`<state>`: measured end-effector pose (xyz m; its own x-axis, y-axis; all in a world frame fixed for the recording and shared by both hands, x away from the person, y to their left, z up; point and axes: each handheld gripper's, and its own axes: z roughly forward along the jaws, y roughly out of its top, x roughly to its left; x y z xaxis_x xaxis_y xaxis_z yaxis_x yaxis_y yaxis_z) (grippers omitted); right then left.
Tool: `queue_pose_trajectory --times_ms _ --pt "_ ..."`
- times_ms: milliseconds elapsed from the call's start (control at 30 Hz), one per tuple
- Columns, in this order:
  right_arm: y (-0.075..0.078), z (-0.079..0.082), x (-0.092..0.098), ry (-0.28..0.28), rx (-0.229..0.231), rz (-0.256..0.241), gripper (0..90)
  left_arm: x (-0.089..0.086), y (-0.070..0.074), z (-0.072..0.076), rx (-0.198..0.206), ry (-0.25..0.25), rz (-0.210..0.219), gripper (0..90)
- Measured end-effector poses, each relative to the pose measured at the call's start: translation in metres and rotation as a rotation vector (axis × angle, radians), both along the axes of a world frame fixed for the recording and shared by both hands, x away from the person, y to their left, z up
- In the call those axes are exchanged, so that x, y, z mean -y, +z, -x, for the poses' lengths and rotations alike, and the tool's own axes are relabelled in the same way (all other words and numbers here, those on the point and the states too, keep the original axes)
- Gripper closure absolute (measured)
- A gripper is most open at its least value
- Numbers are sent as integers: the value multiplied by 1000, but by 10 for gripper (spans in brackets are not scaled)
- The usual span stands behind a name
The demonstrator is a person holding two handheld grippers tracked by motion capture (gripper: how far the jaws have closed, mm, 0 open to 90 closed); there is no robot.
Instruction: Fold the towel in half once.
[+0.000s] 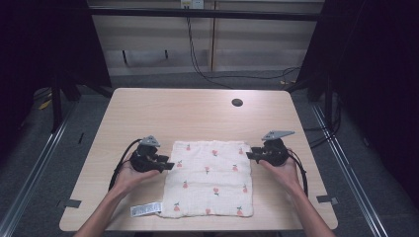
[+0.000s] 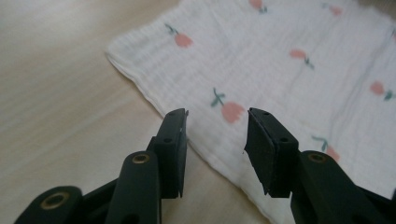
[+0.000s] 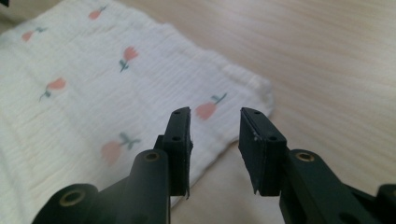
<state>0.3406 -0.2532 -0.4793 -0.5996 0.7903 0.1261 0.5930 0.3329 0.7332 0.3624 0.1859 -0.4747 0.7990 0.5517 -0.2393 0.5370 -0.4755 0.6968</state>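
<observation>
A light wooden table [image 1: 148,108] takes up the middle of the high view, with a small dark round hole [image 1: 237,102] near its far edge, right of centre. On its near half, at lower centre of the frame, a white cloth [image 1: 210,180] printed with small pink flowers lies flat and spread as a rough rectangle; a white label [image 1: 146,209] sticks out from its lower left corner.

The left gripper [image 1: 167,165] sits at the cloth's left edge, left of centre in the high view, held in the person's left hand [image 1: 129,175]. In the left gripper view its 2 black jaws stand apart with a moderate gap and nothing between them; one hovers over bare wood just beside the hem, the other over the cloth [image 2: 289,60].

The right gripper [image 1: 251,153] is at the cloth's upper right corner, held in the right hand [image 1: 284,170]. In the right gripper view its 2 jaws are also parted by a moderate gap, gripping nothing, with the cloth's corner [image 3: 254,91] lying just beyond their tips.
</observation>
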Motion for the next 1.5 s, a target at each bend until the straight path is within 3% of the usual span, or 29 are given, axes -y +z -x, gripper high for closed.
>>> queue_pose_trajectory --times_ms 133,233,367,467,533,633,667,733,800,933,967,1000,1033,1133,1233,1333,1367,1433,1500 --pt "-3 -16 3 -27 -2 4 654 -4 7 -13 15 37 29 573" --pt "-5 -25 0 -29 -5 24 655 -3 7 -21 27 57 25 576" --pt "-13 -47 -7 -24 -24 37 663 -2 1 -37 34 73 23 623" --pt "-20 -56 -10 -31 -27 54 653 1 -6 -43 19 87 2 623" --pt "-24 -59 -11 -40 -32 38 660 1 -11 -46 4 98 18 620" --pt "-26 -60 -11 -45 -29 39 672 3 -16 -48 -10 95 4 590" --pt "-25 -61 -12 -47 -30 45 688 7 -16 -47 -17 71 -16 564" --pt "-24 -61 -12 -51 -37 60 739 9 -15 -46 -3 66 -24 559" --pt "-23 -62 -12 -39 -45 67 868 7 -12 -50 -9 83 -1 552" --pt "-21 -61 -10 -53 -41 35 879 4 -16 -57 -17 97 6 548" --pt "-21 -61 -9 -52 -39 34 880 5 -17 -58 -21 121 -1 546" --pt "-20 -61 -9 -53 -38 17 880 6 -18 -58 -17 126 16 540" --pt "-18 -59 -8 -58 -32 -28 881 10 -17 -58 -5 114 7 548" --pt "-18 -57 -9 -48 -26 -23 881 23 -14 -60 38 110 -36 521" --pt "-17 -56 -8 -54 -24 -32 881 26 -19 -63 12 97 -13 508" --pt "-15 -54 -8 -47 -19 -32 880 32 -22 -66 22 115 -42 518" --pt "-14 -53 -9 -42 -18 -30 880 33 -22 -65 19 132 -18 522" --pt "-14 -53 -9 -37 -18 -33 880 33 -22 -65 14 129 -12 537" --pt "-15 -53 -9 -34 -20 -42 880 36 -25 -65 28 151 -44 539"
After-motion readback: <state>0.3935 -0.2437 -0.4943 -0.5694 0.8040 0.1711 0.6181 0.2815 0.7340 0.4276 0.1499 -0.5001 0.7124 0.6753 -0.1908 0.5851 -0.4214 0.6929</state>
